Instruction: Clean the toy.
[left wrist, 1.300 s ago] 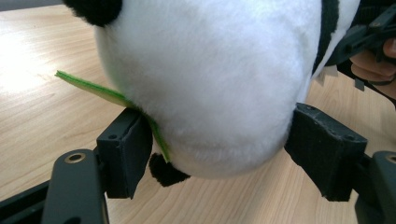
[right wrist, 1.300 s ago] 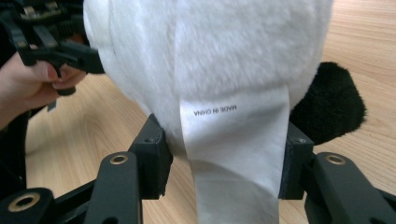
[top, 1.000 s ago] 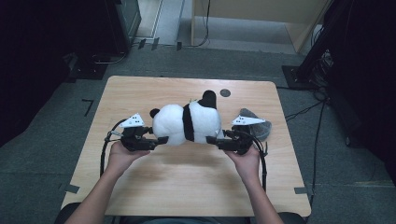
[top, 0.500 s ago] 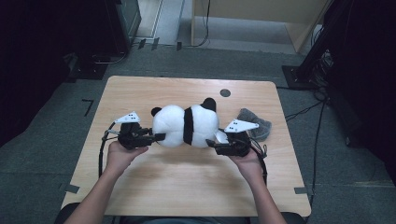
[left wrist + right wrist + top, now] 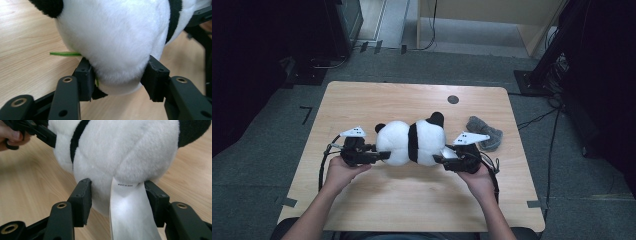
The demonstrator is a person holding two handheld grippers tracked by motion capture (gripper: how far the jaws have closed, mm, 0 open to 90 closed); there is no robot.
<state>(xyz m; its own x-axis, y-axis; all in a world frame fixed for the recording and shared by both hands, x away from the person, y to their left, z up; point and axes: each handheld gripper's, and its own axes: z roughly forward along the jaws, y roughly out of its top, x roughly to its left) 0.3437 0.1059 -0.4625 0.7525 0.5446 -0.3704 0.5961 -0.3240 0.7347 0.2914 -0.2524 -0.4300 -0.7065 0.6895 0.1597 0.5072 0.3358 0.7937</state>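
A black-and-white panda plush (image 5: pixel 412 142) lies across the middle of the wooden table (image 5: pixel 412 210), held from both ends. My left gripper (image 5: pixel 384 155) is shut on its left end; in the left gripper view the pads (image 5: pixel 85 75) press into the white fur (image 5: pixel 112 37), and a thin green strand (image 5: pixel 63 53) sticks out beside them. My right gripper (image 5: pixel 439 159) is shut on the right end; in the right gripper view its jaws squeeze the round white body (image 5: pixel 120 152) on either side of a white sewn-in label (image 5: pixel 130 212).
A crumpled grey cloth (image 5: pixel 484 132) lies on the table just beyond my right gripper. A small dark round hole (image 5: pixel 453 99) sits near the far edge. Bare tabletop extends in front of the hands. Dark furniture and cables stand on the floor around the table.
The panda has shifted slightly toward the person while both grippers stay closed on it. The right gripper has rolled a little, its grey plate now tilted differently.
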